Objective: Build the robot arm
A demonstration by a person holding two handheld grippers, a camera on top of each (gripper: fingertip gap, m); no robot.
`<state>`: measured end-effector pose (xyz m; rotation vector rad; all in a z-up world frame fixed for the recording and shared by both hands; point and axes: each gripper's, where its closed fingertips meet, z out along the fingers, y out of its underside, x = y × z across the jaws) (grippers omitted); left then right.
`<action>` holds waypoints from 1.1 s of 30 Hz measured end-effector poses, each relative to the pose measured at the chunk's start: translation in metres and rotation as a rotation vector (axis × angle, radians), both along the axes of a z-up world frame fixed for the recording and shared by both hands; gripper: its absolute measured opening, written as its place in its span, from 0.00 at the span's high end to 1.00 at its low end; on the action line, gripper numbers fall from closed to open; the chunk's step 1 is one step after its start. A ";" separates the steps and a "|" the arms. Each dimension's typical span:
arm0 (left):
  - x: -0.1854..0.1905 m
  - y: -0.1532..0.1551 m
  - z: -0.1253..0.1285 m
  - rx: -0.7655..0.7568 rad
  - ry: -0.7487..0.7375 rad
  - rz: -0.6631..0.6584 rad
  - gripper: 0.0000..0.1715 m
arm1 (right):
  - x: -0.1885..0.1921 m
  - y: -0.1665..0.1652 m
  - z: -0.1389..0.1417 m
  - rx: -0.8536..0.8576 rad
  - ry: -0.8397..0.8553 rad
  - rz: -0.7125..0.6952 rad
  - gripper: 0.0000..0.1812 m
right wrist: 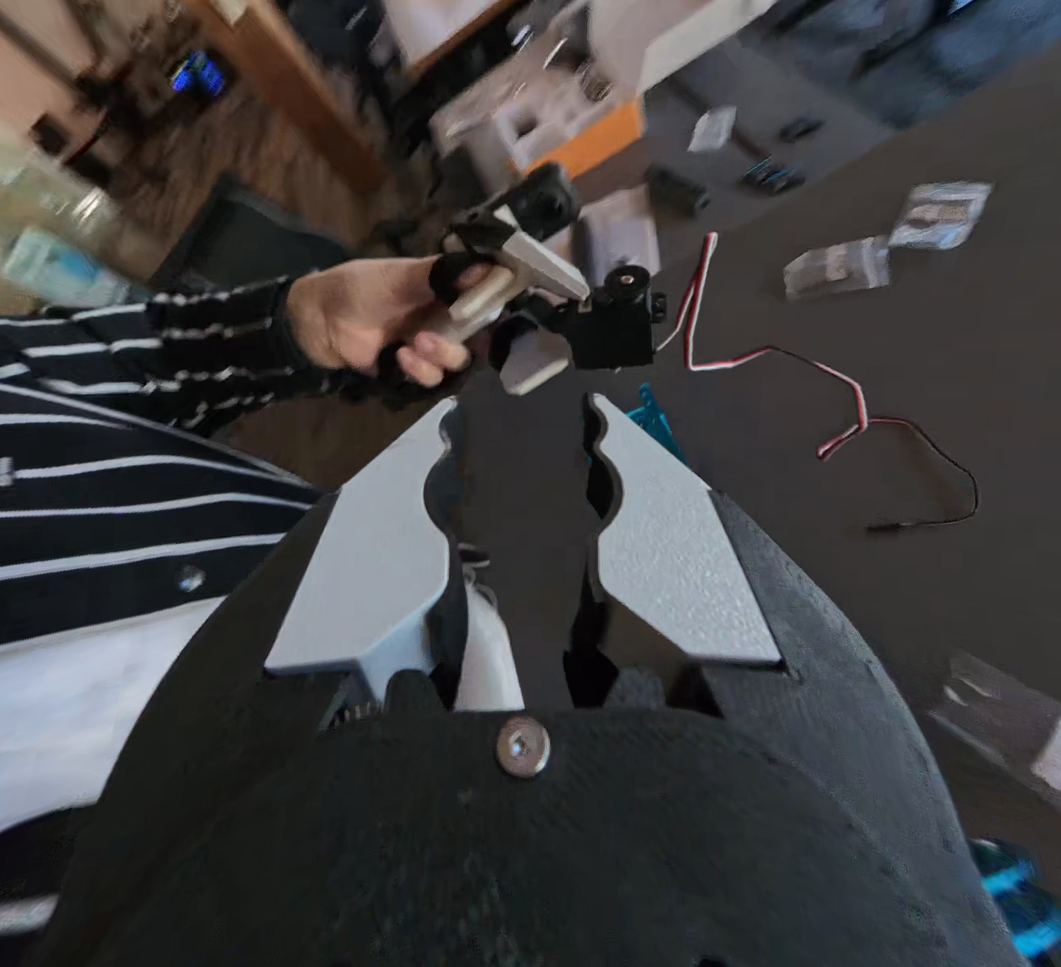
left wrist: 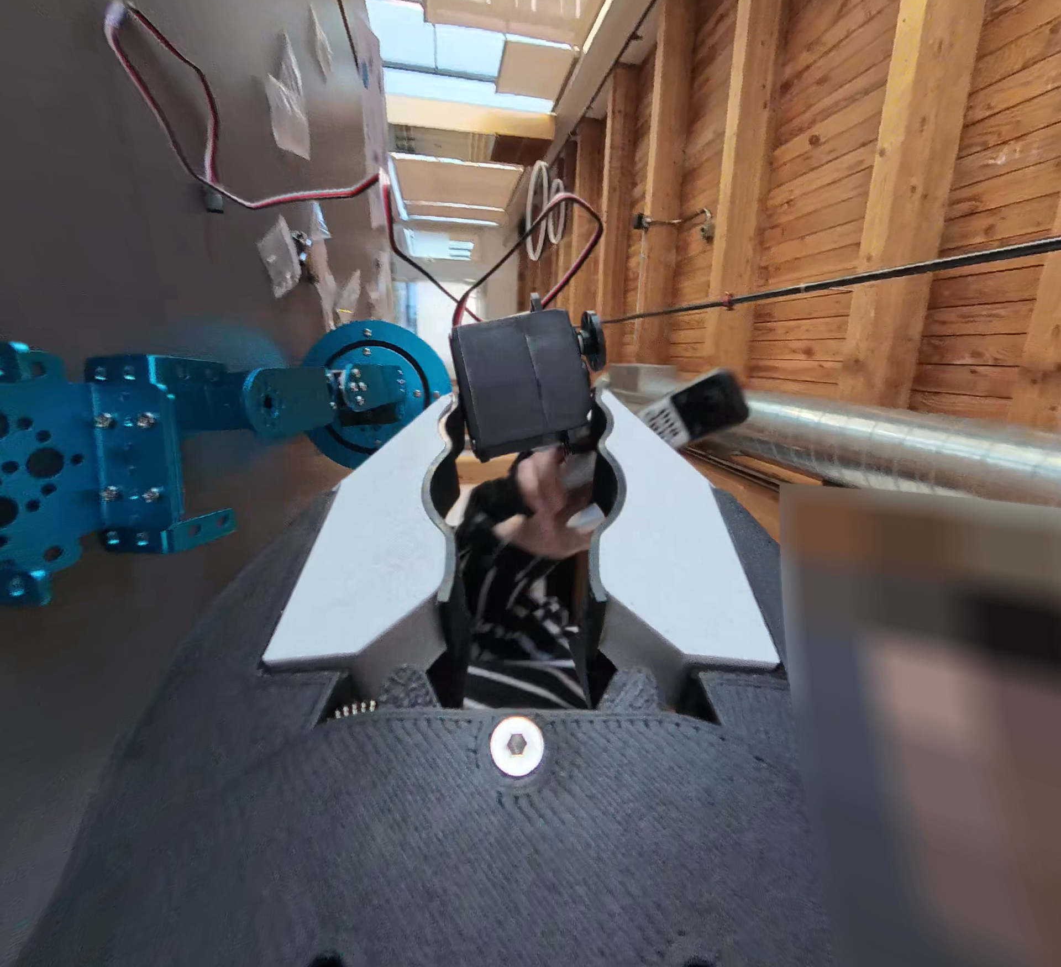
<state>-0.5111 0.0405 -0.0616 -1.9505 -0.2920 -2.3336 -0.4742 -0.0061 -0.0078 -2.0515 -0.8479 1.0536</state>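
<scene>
Left wrist view: left gripper (left wrist: 523,408) is clamped on a black box-shaped servo motor (left wrist: 519,385), grey fingertips (left wrist: 617,423) pinching its lower sides, motor lifted clear of the dark brown tabletop (left wrist: 115,164). Black round horn (left wrist: 591,339) sticks out on the motor's right side. Its red-white-black wire lead (left wrist: 206,135) loops off the top and trails back across the table to a small black plug (left wrist: 213,202). Just left of the motor, not touching as far as I can tell, sits a blue anodised metal bracket assembly (left wrist: 132,451) with a round blue base plate (left wrist: 376,394). Clear plastic parts bags (left wrist: 287,107) lie further back on the table. Behind the fingers, a hand (left wrist: 551,491) and striped sleeve show through the gap. Right wrist view: right gripper (right wrist: 519,420) is released, fingers apart, nothing between them, hovering over the table. Ahead of it the left gripper (right wrist: 574,319), held in a hand (right wrist: 367,316) with a black-and-white striped sleeve (right wrist: 201,331), grips the same servo motor (right wrist: 614,322) above the tabletop (right wrist: 861,623). The lead (right wrist: 832,400) drapes down and runs right along the table. A bit of the blue bracket (right wrist: 657,423) peeks out beside the right finger. Bags (right wrist: 838,268) lie further out; background is motion-blurred.
</scene>
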 end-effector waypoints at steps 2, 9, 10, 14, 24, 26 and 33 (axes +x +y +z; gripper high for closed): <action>0.001 0.000 0.002 -0.029 -0.049 -0.040 0.75 | -0.017 -0.002 -0.006 0.062 0.060 -0.153 0.75; 0.006 -0.009 0.025 0.148 -0.090 -0.102 0.76 | -0.027 0.009 -0.014 -0.092 0.542 -0.621 0.69; 0.006 -0.010 0.028 0.188 -0.087 -0.097 0.76 | -0.021 0.011 -0.017 -0.122 0.584 -0.669 0.69; 0.008 -0.014 0.028 0.264 -0.060 -0.062 0.75 | -0.010 0.019 -0.019 -0.078 0.612 -0.794 0.68; 0.030 -0.024 0.009 0.469 0.151 0.089 0.76 | -0.004 0.034 -0.037 0.015 0.208 -0.853 0.68; 0.034 -0.026 0.010 0.531 0.191 0.128 0.75 | -0.007 0.033 -0.034 -0.026 0.257 -0.816 0.80; 0.039 -0.023 0.013 0.891 0.500 0.318 0.75 | -0.012 0.039 -0.040 -0.154 0.228 -0.777 0.84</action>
